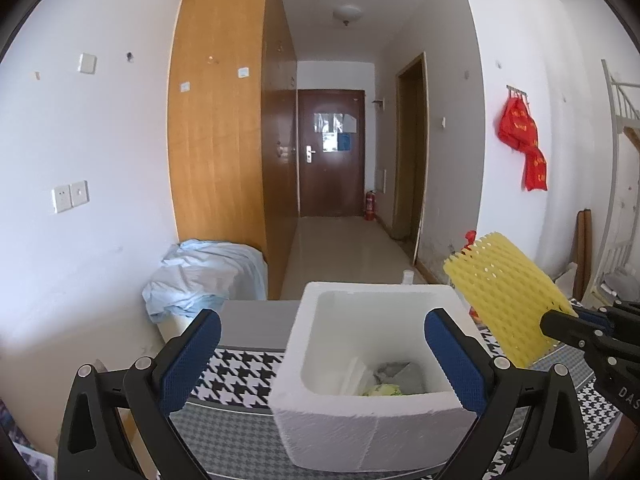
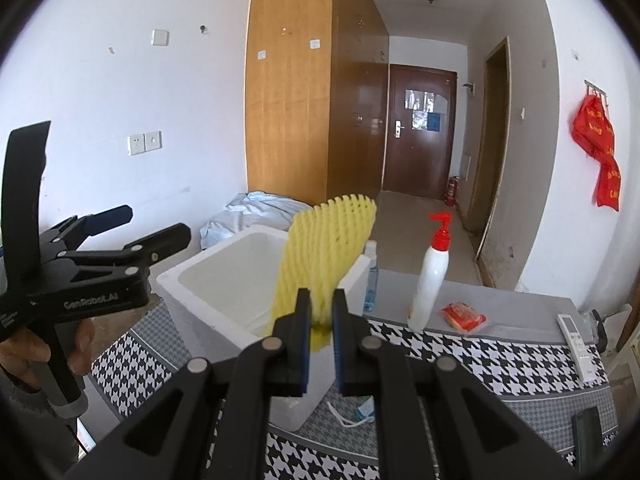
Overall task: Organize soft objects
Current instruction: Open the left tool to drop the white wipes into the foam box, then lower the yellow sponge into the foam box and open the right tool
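A white foam box (image 1: 372, 364) stands on the houndstooth table cloth, with grey and yellow-green soft items (image 1: 390, 382) lying inside it. My left gripper (image 1: 320, 344) hangs open above the box's near side, its blue pads wide apart and nothing between them. My right gripper (image 2: 321, 324) is shut on the lower end of a yellow foam net sleeve (image 2: 324, 256), which stands up tilted over the right side of the foam box (image 2: 224, 280). From the left wrist the yellow sleeve (image 1: 508, 300) shows at the right. A hand holds the left gripper (image 2: 136, 224).
Right of the box stand a white pump bottle with a red top (image 2: 430, 280) and a small clear bottle (image 2: 370, 276). A red packet (image 2: 464, 316), a remote (image 2: 574, 338) and a face mask (image 2: 360, 412) lie on the cloth. Blue fabric (image 1: 204, 276) covers something beyond the table.
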